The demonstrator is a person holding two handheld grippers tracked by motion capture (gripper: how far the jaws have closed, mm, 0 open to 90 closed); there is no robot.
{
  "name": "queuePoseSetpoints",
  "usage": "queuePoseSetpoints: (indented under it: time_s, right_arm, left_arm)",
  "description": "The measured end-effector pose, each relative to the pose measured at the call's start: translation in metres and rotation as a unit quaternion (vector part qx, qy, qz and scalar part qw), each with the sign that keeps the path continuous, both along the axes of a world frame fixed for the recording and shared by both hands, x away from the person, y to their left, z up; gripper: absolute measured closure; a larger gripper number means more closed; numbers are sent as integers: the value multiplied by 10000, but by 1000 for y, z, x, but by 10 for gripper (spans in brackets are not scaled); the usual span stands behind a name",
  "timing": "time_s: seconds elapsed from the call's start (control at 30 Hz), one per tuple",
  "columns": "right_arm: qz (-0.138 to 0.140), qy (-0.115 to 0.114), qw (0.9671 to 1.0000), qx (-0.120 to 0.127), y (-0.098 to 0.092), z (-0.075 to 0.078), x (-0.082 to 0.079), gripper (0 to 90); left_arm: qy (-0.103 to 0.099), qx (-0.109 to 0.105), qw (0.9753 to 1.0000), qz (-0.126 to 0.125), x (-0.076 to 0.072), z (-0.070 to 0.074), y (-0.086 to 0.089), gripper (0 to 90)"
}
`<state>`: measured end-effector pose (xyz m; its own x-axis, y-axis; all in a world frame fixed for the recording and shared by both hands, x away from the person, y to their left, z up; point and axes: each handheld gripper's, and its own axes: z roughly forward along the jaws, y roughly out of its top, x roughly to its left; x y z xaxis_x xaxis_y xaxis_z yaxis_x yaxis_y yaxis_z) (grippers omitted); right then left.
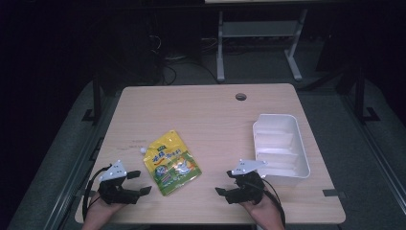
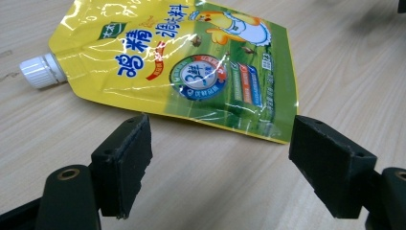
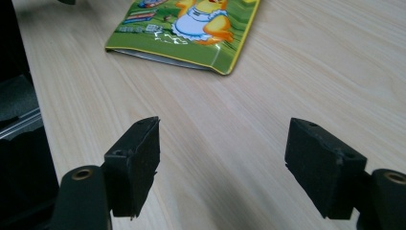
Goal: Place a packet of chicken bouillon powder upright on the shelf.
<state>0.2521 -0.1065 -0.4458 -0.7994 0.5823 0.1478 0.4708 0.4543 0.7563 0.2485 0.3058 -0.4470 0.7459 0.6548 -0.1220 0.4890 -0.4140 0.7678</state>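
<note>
Left tongs spread wide, empty, just beside yellow spout pouch lying flat mid-counter. Right tongs likewise agape, w/ white bin behind. Approach stage, prob.; next: close in & pinch pouch edge.

Probably "3" on yellow pouch

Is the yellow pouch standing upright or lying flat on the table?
Lying flat: the yellow pouch rests printed side up on the table, white cap pointing sideways.
</note>
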Motion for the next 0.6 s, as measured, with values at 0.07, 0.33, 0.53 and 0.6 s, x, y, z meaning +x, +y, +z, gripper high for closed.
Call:
queuePoseSetpoints:
  time_s: [0.07, 0.33, 0.53, 0.6]
  right_arm:
    - [38, -31, 10000, -32, 3, 1, 0, 270]
    - [208, 25, 9998, -31, 23, 6, 11, 291]
    - [222, 102, 9997, -30, 35, 17, 29, 296]
    - [222, 124, 9997, -6, 36, 18, 32, 296]
  left_arm:
    - [21, -44, 10000, 11, 2, -1, 1, 221]
    - [81, -114, 9999, 51, 6, -2, 0, 221]
    - [53, -73, 10000, 26, 6, -1, -4, 240]
    - [68, -75, 9999, 55, 8, -1, -3, 246]
